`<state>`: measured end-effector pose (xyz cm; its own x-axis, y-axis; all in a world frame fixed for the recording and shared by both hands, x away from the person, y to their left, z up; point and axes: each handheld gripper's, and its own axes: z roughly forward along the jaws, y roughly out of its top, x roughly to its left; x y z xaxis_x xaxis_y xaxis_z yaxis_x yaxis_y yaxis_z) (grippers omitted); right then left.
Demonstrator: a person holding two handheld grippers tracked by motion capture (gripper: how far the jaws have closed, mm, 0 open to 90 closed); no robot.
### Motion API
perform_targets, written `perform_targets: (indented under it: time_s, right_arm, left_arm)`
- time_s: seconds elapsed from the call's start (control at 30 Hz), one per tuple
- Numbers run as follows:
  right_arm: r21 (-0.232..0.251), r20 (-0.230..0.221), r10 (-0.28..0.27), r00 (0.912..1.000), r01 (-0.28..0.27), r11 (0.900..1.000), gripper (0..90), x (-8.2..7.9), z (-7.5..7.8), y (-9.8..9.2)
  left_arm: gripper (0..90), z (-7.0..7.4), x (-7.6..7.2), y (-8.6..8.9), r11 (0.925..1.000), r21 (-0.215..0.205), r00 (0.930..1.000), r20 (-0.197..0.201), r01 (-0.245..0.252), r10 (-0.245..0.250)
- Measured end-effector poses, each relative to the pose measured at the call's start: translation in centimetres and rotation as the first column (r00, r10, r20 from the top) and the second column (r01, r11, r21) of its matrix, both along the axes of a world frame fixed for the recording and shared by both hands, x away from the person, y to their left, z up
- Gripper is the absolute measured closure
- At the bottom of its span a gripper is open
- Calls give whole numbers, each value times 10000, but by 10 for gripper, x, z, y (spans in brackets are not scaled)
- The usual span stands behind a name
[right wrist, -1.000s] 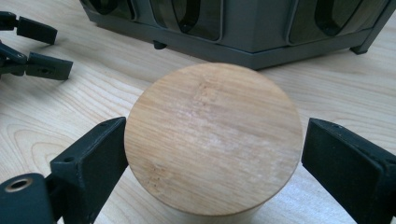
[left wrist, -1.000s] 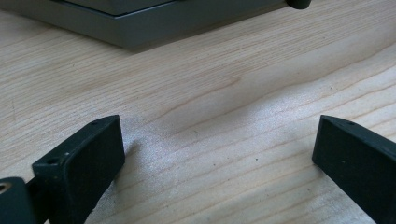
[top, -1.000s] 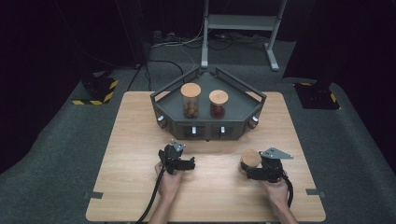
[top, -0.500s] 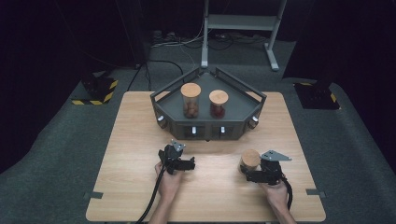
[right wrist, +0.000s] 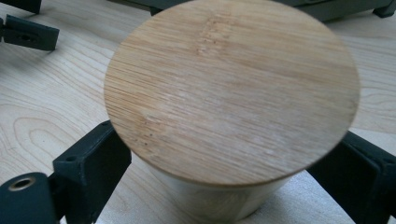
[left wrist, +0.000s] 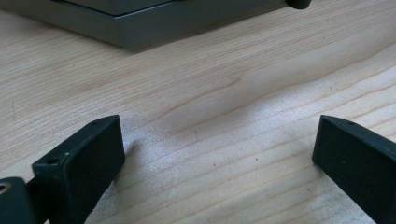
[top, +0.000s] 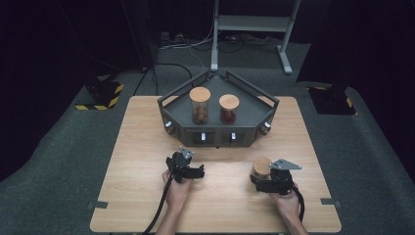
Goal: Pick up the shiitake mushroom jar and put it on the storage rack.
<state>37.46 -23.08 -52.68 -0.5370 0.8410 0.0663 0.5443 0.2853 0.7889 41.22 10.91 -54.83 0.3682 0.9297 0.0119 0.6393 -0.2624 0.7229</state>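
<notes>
A glass jar with a round bamboo lid (top: 262,165) (right wrist: 233,84) stands on the wooden table (top: 142,147) at the front right. My right gripper (top: 263,178) (right wrist: 231,133) reaches around it from the near side, one black jaw on each side just below the lid. Its jaws have just been closing with the jar between them; a sliver of table still shows beside each jaw, and the lid hides the pads. My left gripper (top: 182,161) (left wrist: 219,135) rests at the front middle, open wide over bare wood.
A dark grey angular tray (top: 182,89) (left wrist: 140,23) stands at the back middle and holds two more lidded jars, a taller one (top: 199,105) and a shorter one (top: 229,108). The left gripper's jaws (right wrist: 28,32) show beyond the jar. Cables lie on the floor behind.
Hardly anything differs: the jar and both hands stay where they were, with the right gripper still around the jar.
</notes>
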Motion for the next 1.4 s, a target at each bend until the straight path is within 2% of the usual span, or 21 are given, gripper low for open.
perform_targets:
  time_s: [0.67,1.0,1.4]
  right_arm:
    - [-73,-182,-106,9998,105,9999,140,6,-4,7]
    - [-226,-103,-190,9998,188,9996,162,8,-4,12]
    - [-146,-6,-178,9998,178,9997,215,9,-5,12]
  left_arm:
    - [22,0,0,0,10000,-2,10000,-1,0,0]
    - [22,0,0,0,10000,2,10000,0,2,-2]
    - [22,0,0,0,10000,-5,10000,0,-1,1]
